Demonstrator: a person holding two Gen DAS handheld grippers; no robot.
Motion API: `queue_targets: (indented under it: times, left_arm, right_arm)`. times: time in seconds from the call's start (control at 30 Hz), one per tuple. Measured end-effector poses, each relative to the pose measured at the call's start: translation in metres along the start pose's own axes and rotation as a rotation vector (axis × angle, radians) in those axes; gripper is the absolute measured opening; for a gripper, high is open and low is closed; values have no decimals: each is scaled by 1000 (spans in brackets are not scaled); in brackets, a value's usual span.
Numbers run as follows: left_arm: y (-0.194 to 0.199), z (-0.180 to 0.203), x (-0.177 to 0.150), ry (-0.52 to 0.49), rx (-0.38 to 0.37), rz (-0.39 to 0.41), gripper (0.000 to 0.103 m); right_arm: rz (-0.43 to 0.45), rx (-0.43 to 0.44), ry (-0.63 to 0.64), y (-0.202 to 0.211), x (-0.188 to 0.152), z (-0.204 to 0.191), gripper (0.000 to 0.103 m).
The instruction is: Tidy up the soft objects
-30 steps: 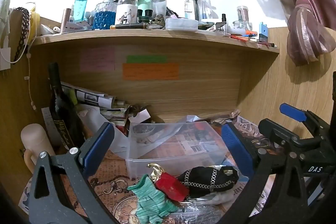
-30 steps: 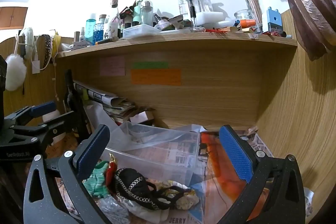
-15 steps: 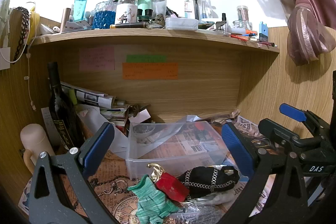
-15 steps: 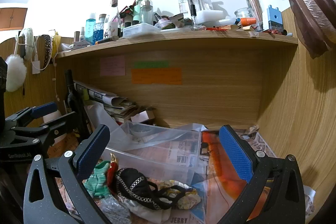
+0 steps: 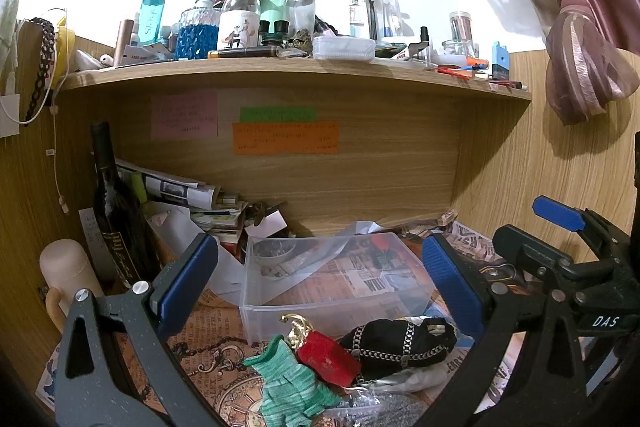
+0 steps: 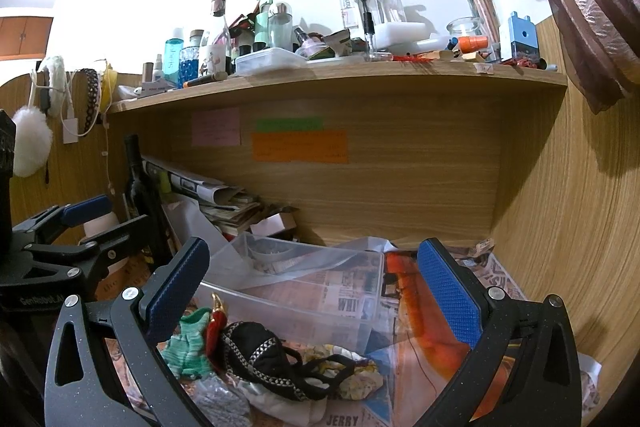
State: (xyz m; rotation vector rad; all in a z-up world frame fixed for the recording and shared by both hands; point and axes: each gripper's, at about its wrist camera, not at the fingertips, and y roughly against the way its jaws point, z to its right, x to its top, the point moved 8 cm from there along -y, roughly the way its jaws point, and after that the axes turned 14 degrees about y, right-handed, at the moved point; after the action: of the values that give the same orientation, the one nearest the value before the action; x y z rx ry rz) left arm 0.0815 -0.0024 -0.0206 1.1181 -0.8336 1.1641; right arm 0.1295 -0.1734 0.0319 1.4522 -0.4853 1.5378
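Left wrist view: left gripper (image 5: 320, 275) wide apart, nothing held; right gripper (image 6: 316, 279) likewise apart and empty. Soft pile sits on the desk just in front of the clear bin (image 5: 332, 279), outside it: green glove (image 5: 294, 383), red piece (image 5: 328, 355), black pouch (image 5: 396, 345) touching each other. I'd take one item per grab, glove first, pinch mid-fabric from above. Watch the pouch chain; it may snag and drag neighbours.
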Motion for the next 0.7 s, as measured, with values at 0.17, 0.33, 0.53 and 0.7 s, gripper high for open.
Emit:
queue_targets:
  times: [0.17,0.33,0.53,0.7]
  left_arm:
    - [1,1,-1,-1,1,2,103]
    - [1,1,-1,-1,1,3,103]
    - [1,1,-1,-1,2,4,103]
    - [1,2,1,0,3,6,103]
  right_arm:
    - [1,-1,-2,0,0,0,103]
    - [1,-1,-1,0,0,-1,103]
    - [2,-1,-3,0,2,0,103]
    - [2,0,-3,-1,1,0,103]
